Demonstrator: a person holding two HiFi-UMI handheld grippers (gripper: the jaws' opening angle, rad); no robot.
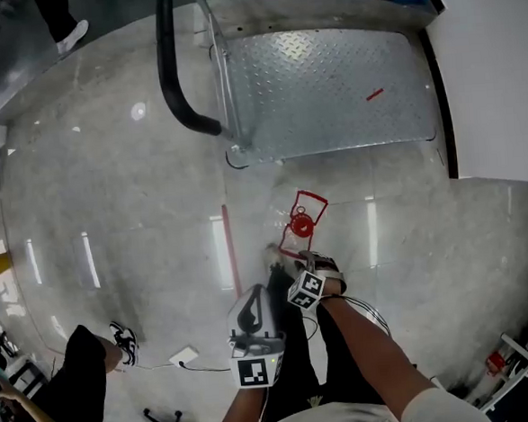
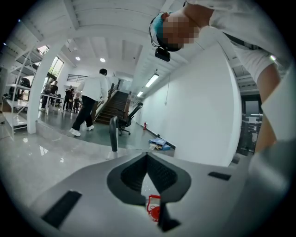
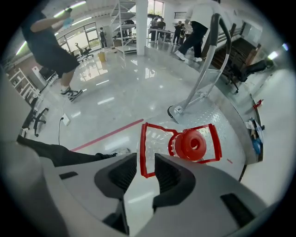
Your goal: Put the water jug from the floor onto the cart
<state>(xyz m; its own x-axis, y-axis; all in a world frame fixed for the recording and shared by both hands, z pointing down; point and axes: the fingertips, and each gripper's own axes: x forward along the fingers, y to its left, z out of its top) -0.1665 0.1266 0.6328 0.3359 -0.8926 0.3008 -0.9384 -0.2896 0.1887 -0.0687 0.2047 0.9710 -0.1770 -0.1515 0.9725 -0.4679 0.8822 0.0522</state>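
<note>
Right gripper view: right hand-held gripper (image 3: pixel 146 163) jaws wide, red handle (image 3: pixel 143 139) of water jug (image 3: pixel 192 144) lined up in the gap, jug just below. Left hand-held gripper (image 2: pixel 147 159) closed, farther off.

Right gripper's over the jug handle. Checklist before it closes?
1. Right gripper jaws open: ok.
2. Red handle bar lined up with the jaw gap: ok.
3. Jaws low enough around the bar: cannot tell.
4. Water jug upright on floor, cap on: ok.
5. Left gripper shut, empty, clear of jug: ok.
6. Cart deck free for the jug: ok.
</note>
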